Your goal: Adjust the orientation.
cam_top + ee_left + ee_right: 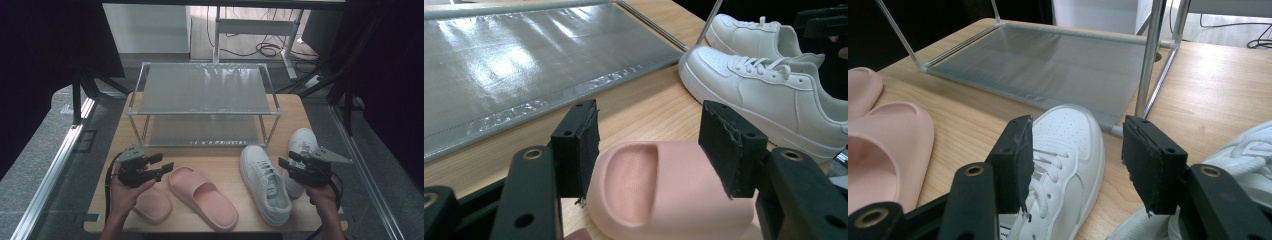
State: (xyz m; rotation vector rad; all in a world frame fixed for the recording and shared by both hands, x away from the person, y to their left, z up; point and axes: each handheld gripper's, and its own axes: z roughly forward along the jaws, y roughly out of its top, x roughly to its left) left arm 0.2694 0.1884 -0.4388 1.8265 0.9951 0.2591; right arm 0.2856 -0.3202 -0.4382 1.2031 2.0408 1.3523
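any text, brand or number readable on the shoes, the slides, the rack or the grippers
None can be read.
White sneakers: no logo or word legible.
Nearer sneaker: a small dark mark at the tongue, too small and blurred to read.
Pink slides: plain, no print visible.
Metal rack: no label visible.
Gripper fingers: bare black pads, no marking.

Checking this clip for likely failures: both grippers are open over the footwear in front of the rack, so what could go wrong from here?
1. The left gripper straddles the wide, rounded pink slipper; its pads may slide off when they close.
2. The right gripper hangs between two white sneakers lying close together; it could nudge the wrong one.
3. The rack has thin posts that a lifted shoe might catch.
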